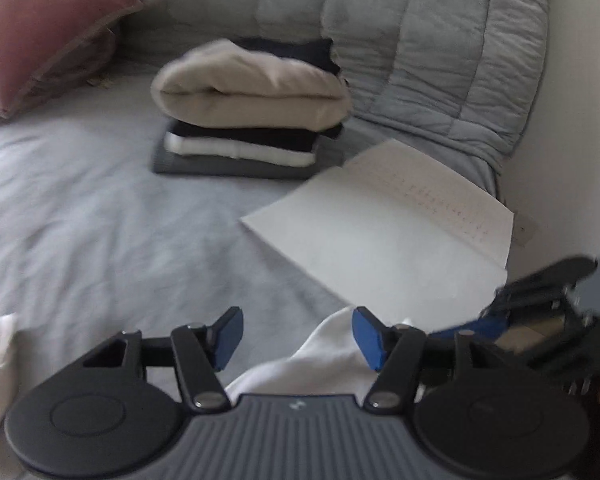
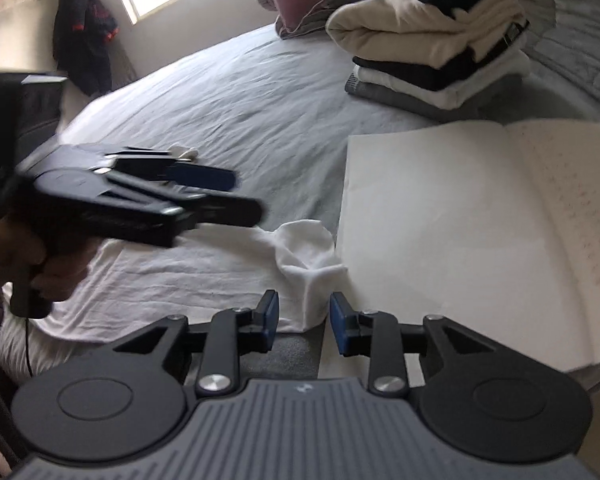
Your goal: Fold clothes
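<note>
Two grippers, one per hand. Left gripper (image 1: 296,338): pads spread wide, nothing pinched; a white cloth (image 1: 324,360) lies under the gap, its tip near the pad at 3 o'clock. Right gripper (image 2: 304,318): pads apart, a bunched corner of the same cloth (image 2: 308,264) sits at the gap's far end; no pad presses it. Cloth spreads flat toward 9 o'clock in the right view.

One stack (image 1: 252,120) of folded clothes at 12 o'clock on the bed (image 1: 80,208), roughly four or five layers. One open notebook (image 1: 400,220) at 2 o'clock. One pink pillow (image 1: 40,28) at 10 o'clock. One quilt (image 1: 440,48) behind.
</note>
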Available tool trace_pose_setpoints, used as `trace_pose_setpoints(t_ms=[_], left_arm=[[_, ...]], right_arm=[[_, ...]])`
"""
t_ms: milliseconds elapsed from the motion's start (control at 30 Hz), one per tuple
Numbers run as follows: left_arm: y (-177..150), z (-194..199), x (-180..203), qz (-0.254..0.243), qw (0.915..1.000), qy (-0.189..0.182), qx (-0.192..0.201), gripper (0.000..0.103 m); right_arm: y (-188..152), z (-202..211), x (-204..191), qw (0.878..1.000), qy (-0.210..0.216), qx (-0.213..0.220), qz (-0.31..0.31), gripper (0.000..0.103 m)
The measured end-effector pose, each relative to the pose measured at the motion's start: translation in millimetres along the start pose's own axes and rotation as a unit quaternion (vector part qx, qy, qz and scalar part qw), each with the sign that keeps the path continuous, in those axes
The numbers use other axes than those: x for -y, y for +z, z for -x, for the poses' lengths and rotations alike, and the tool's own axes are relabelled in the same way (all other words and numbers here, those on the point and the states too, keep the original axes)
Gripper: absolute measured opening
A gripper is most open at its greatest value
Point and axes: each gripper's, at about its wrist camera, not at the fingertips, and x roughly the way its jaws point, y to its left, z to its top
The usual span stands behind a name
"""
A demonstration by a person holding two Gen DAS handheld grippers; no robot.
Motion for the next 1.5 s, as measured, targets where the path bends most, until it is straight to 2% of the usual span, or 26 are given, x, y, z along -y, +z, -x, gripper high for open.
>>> trace_pose_setpoints(t_ms=[33, 67, 100, 133, 167, 200, 300, 467, 633, 767, 833, 967, 1000, 1033, 1067, 1100, 1233, 1300, 1367, 1500], left_arm=[[2.6, -7.5, 1.0, 0.004, 0.9999, -0.011, -0.012, 0.057], [4.3, -14.5, 1.4, 0.009, 0.9994, -0.022, -0.024, 0.045], [5.3, -20.9, 1.5, 0.016, 0.9986, -0.034, -0.037, 0.027], [5.1, -25.0, 2.0, 0.022, 0.9979, -0.042, -0.044, 0.017], [4.6, -28.0, 3.0, 0.026, 0.9975, -0.047, -0.047, 0.001], [4.1, -28.4, 4.9, 0.028, 0.9976, -0.048, -0.042, 0.001], [4.0, -15.2, 12.2, 0.029, 0.9985, -0.046, 0.004, 0.001], [12.0, 1.8, 23.7, 0.036, 0.9954, -0.059, 0.067, 0.001], [17.1, -19.1, 39.6, 0.024, 0.996, -0.051, 0.07, 0.001], [10.4, -42.1, 50.9, 0.016, 0.9975, -0.041, 0.056, 0.001], [3.0, -51.1, 55.3, 0.009, 0.9984, -0.028, 0.048, 0.001], [-4.0, -50.6, 55.3, 0.022, 0.998, -0.015, 0.058, 0.005], [-3.2, -47.2, 54.1, 0.03, 0.9977, -0.014, 0.06, 0.011], [-2.7, -42.8, 52.3, 0.036, 0.9973, -0.013, 0.063, 0.016], [-2.8, -36.5, 50.0, 0.041, 0.9967, -0.01, 0.069, 0.028], [-3.1, -29.1, 47.5, 0.047, 0.996, -0.005, 0.076, 0.038], [-6.9, 2.0, 31.2, 0.073, 0.9931, 0.028, 0.088, 0.046], [-12.5, 18.6, 20.1, 0.085, 0.9907, 0.052, 0.092, 0.052], [-20.1, 35.4, 8.6, 0.091, 0.9881, 0.075, 0.098, 0.059], [-37.9, 67.3, -13.8, 0.1, 0.9831, 0.123, 0.091, 0.062]], right_arm=[[-0.6, -1.9, 1.9, 1.0, 0.003, 0.002, -0.007, 0.032], [-0.7, -3.3, 3.4, 1.0, 0.009, 0.005, -0.014, 0.026], [-0.2, -4.8, 4.4, 1.0, 0.011, 0.006, -0.017, 0.022], [0.9, -6.4, 4.7, 1.0, 0.009, 0.005, -0.018, 0.011], [1.4, -6.7, 5.1, 1.0, 0.007, 0.007, -0.018, 0.004], [1.2, -5.3, 5.5, 1.0, 0.005, 0.01, -0.02, 0.003], [0.1, 4.0, 2.1, 0.999, -0.008, 0.029, -0.012, 0.003], [-4.7, 25.2, -17.9, 0.996, -0.069, 0.052, 0.037, 0.003], [-14.6, 33.3, -32.1, 0.986, -0.136, 0.048, 0.084, 0.003], [-21.5, 33.2, -23.6, 0.985, -0.148, 0.034, 0.075, 0.003], [-23.5, 30.8, -20.6, 0.986, -0.148, 0.024, 0.07, 0.003], [-25.4, 25.6, -18.7, 0.987, -0.149, 0.005, 0.066, 0.004], [-24.2, 26.5, -20.2, 0.986, -0.15, 0.007, 0.067, 0.004], [-23.1, 27.5, -21.7, 0.986, -0.151, 0.008, 0.068, 0.009], [-21.9, 28.5, -23.2, 0.986, -0.153, 0.009, 0.07, 0.014], [-20.7, 29.4, -24.7, 0.985, -0.154, 0.011, 0.071, 0.014], [-14.0, 30.6, -33.4, 0.986, -0.148, 0.014, 0.077, 0.015], [-10.4, 31.0, -38.0, 0.986, -0.144, 0.016, 0.079, 0.021], [-6.9, 29.4, -46.5, 0.987, -0.133, 0.018, 0.089, 0.035], [2.6, 18.1, -68.6, 0.989, -0.1, 0.013, 0.108, 0.035]])
